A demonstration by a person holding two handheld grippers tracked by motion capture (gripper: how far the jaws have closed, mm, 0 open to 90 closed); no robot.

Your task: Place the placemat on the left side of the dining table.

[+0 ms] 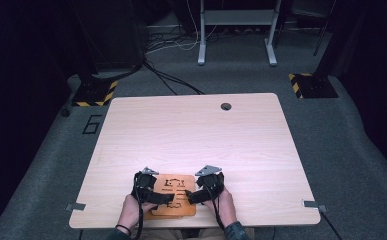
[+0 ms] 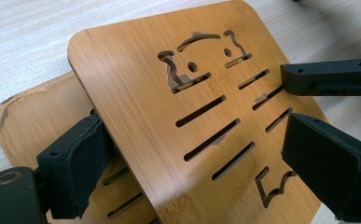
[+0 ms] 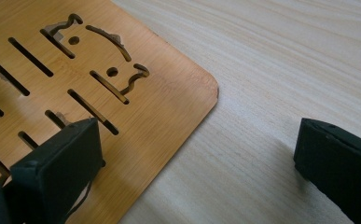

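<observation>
A slotted bamboo board (image 1: pixel 173 187) with cat-shaped cut-outs lies near the table's front edge, between both grippers. In the left gripper view this upper board (image 2: pixel 136 93) lies askew over a second, similar board (image 2: pixel 33 116). My left gripper (image 2: pixel 201 168) is open: one jaw sits at the upper board's left edge, the other hovers over its slotted face. The left gripper (image 1: pixel 167 198) points right. My right gripper (image 3: pixel 192 168) is open too, one jaw over the board (image 3: pixel 136 107) near its rounded corner, the other over bare table. The right gripper (image 1: pixel 191 196) points left, and its fingertip (image 2: pixel 325 77) reaches over the board.
The pale wooden table (image 1: pixel 191 135) stretches away behind the boards, with a cable hole (image 1: pixel 225 106) near its far edge. Metal clips (image 1: pixel 75 206) sit at the front corners. Beyond the table are grey carpet, cables and a desk frame (image 1: pixel 236 30).
</observation>
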